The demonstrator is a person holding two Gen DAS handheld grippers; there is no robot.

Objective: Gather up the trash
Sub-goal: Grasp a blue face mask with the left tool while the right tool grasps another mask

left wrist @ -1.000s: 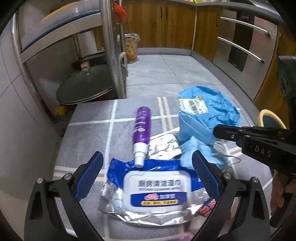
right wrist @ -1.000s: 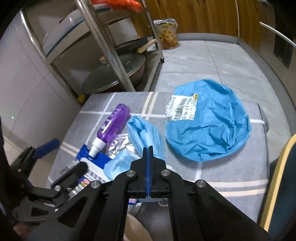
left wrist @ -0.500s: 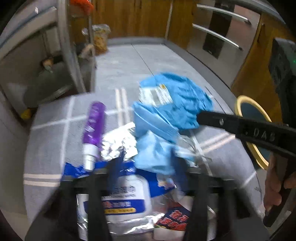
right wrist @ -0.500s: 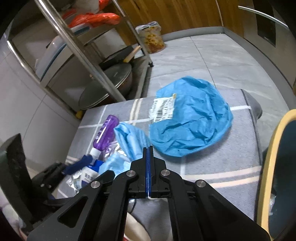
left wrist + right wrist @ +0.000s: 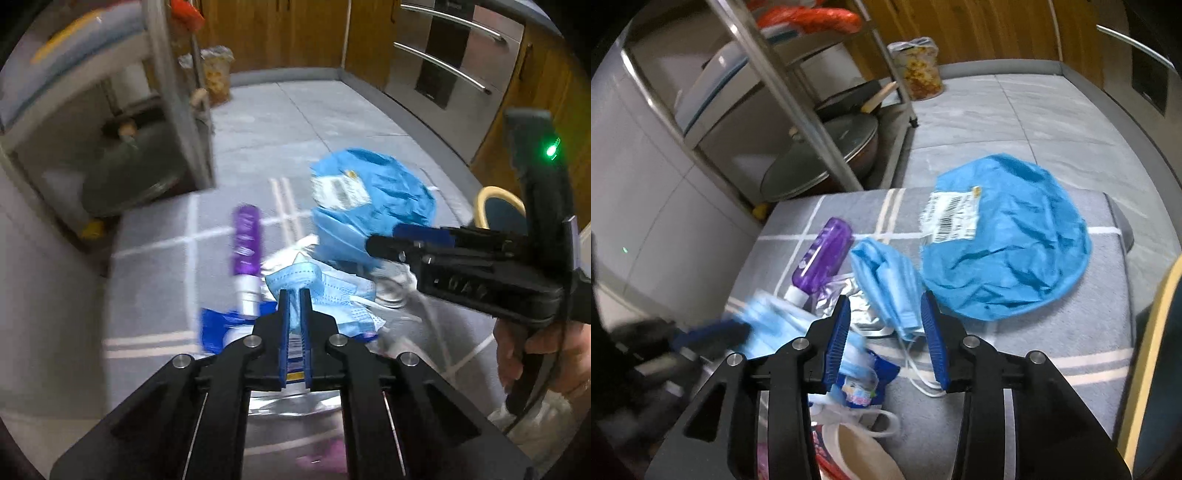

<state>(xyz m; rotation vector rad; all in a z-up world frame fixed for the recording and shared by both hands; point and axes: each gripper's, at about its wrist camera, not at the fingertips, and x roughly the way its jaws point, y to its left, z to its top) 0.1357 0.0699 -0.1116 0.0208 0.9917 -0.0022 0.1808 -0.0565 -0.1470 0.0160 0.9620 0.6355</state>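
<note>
left tongs [image 5: 294, 295]: pinching crumpled blue mask [image 5: 325, 288] | right tongs [image 5: 884, 317]: opening, empty

left tongs [image 5: 294, 299] clamped shut, angled downward, right tongs [image 5: 884, 314] opening, angled downward

Table [image 5: 1015, 343], right wrist view: bag with label [image 5: 1008, 243] at the far right; folded mask [image 5: 890, 284] just left of it, touching; bottle [image 5: 822, 256] left of that mask, lying cap towards the camera. Foil wrapper [image 5: 846, 302] lies between bottle and folded mask; second mask [image 5: 775, 321] nearer left, above the wipes pack [image 5: 866, 384]. Rack [image 5: 798, 99] stands behind the table on the floor, a lidded pan [image 5: 827, 155] on its lowest shelf.
</note>
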